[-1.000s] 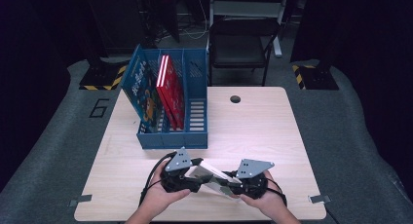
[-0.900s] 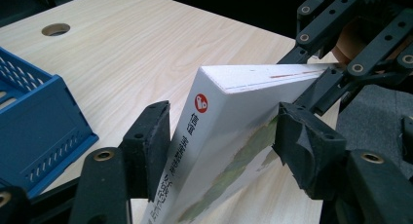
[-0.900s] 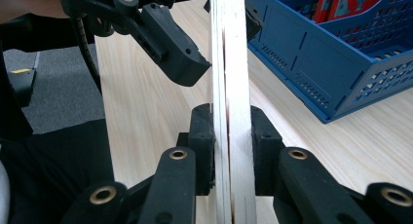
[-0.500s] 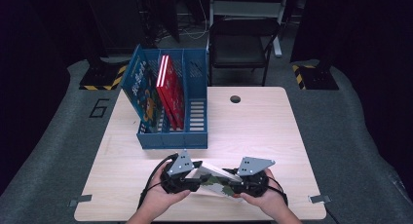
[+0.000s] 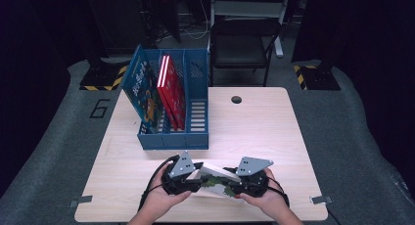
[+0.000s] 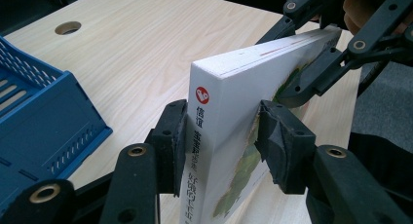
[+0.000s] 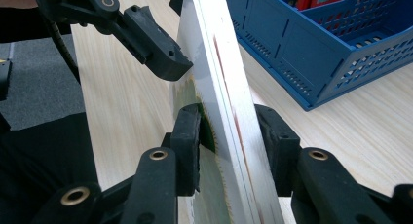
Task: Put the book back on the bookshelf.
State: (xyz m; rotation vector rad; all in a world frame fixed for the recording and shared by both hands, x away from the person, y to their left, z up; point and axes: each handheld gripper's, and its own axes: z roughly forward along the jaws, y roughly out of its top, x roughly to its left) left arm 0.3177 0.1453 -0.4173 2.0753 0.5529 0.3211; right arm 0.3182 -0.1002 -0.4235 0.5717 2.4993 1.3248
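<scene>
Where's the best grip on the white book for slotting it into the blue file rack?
Grip across the covers at a short end, coming in along the book's length, as the left gripper does at the spine end. The white book is thin and flat, so its faces suit the pads; its far edge stays free to enter the blue file rack.

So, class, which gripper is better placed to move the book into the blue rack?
Left. The left gripper, its jaws just closing, presses both pads on the book and sits nearer the rack. The right gripper, its jaws just opening, has one pad off the cover.
</scene>
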